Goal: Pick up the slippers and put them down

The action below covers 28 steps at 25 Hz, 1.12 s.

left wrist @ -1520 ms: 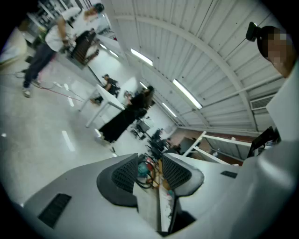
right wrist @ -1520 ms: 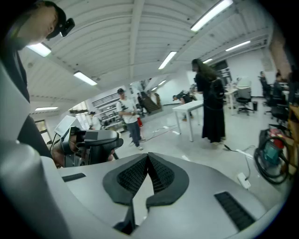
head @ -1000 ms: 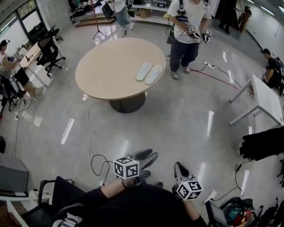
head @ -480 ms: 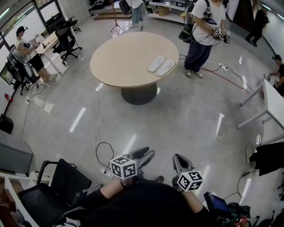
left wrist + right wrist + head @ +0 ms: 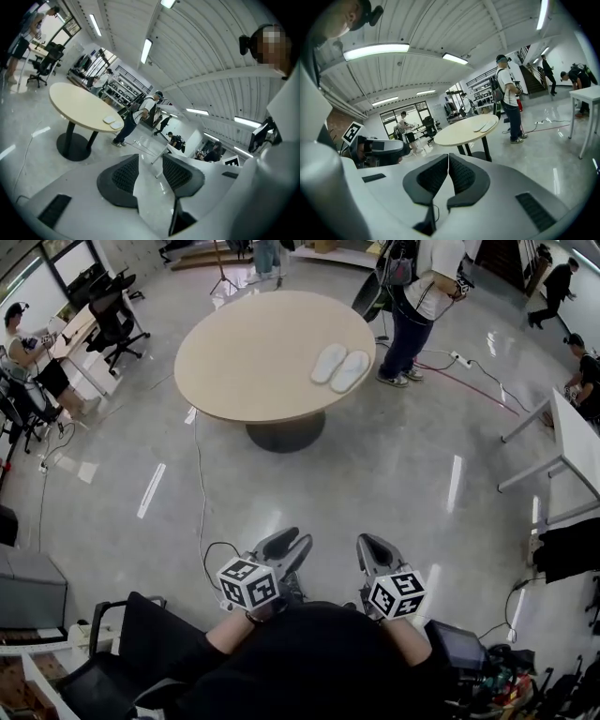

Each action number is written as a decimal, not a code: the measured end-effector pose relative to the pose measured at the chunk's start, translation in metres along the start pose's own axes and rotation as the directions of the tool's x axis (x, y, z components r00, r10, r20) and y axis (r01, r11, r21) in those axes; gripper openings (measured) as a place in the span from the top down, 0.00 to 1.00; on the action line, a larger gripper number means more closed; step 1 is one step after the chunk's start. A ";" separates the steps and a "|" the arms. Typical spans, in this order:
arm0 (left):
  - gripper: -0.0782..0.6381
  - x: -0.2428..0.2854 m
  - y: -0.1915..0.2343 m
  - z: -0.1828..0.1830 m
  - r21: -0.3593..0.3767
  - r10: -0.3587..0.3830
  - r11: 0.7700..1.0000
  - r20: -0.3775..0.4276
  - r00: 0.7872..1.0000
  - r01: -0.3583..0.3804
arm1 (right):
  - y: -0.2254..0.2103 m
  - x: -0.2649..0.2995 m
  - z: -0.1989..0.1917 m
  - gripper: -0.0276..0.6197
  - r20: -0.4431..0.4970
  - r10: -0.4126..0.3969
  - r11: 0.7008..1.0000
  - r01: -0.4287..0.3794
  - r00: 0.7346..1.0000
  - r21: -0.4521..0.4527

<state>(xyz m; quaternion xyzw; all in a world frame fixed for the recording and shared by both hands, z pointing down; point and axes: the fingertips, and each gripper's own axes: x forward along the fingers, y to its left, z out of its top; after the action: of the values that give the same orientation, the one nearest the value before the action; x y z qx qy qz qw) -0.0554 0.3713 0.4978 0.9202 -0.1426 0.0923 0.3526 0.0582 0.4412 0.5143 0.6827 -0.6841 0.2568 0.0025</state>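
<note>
Two white slippers [image 5: 339, 366] lie side by side on the right part of a round beige table [image 5: 253, 362], far ahead of me. They also show small in the left gripper view, slippers [image 5: 112, 122], and in the right gripper view, slippers [image 5: 486, 127]. My left gripper [image 5: 292, 546] is held close to my body with its jaws open and nothing between them. My right gripper [image 5: 367, 547] is beside it, jaws shut and empty. Both are well short of the table.
A person [image 5: 419, 298] stands just beyond the table's right side, holding grippers. A cable [image 5: 201, 512] runs over the floor from the table towards me. Office chairs [image 5: 111, 320] are at far left, a white table [image 5: 576, 454] at right, a black chair [image 5: 122, 652] by my left.
The table and slippers have shifted in the head view as I moved across the floor. Both grippers rose slightly in the picture and kept their jaw states.
</note>
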 end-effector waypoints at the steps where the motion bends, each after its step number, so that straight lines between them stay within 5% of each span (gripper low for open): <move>1: 0.65 -0.004 0.007 0.011 0.029 -0.014 0.999 0.001 1.000 0.014 | 0.007 0.009 0.008 0.93 0.015 -0.020 1.000 0.021 1.000 -0.011; 6: 0.65 -0.024 0.013 0.072 0.156 -0.151 0.977 0.028 0.988 0.145 | 0.053 0.038 0.060 0.93 0.122 -0.109 0.987 0.122 0.987 -0.108; 10: 0.65 0.002 0.013 0.121 0.165 -0.190 0.971 0.075 0.979 0.176 | 0.061 0.073 0.114 0.93 0.181 -0.090 0.973 0.125 0.979 -0.193; 28: 0.65 0.042 -0.005 0.102 0.141 -0.136 0.982 0.052 0.989 0.127 | 0.051 0.091 0.117 0.93 0.147 0.033 0.962 0.008 0.989 -0.272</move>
<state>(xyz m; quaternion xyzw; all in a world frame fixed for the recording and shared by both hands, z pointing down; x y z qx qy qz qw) -0.0067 0.2979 0.4312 0.9521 -0.0855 0.0500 0.2895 0.0449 0.3116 0.4269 0.6888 -0.7154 0.1085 0.0430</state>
